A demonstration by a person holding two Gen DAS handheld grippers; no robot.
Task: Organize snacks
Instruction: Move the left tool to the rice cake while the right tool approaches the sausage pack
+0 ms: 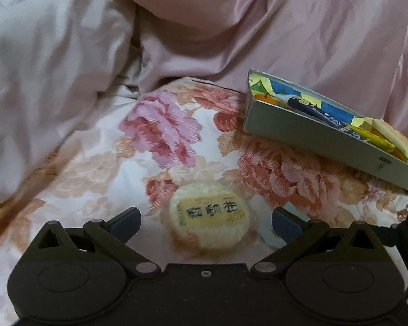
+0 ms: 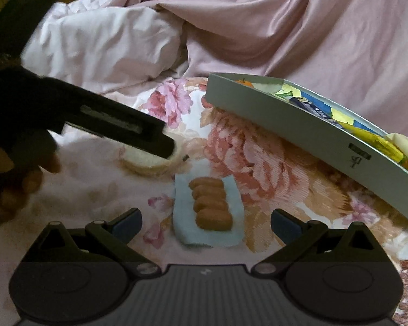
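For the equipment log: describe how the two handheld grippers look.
Both match: the left gripper and the right gripper have matte black bodies with round housings, silver rivets on black linkage arms, and jaws tipped with blue pads. The right's base is ribbed grey. No cables or sleeves show.

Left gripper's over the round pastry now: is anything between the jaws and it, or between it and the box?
Nothing visible. The left gripper has its jaws open on either side of the pastry, with only bare floral bedspread between that and the box. The biscuit pack lies off to the right.

Crumpled pink duvet lies behind the floral bedsheet.
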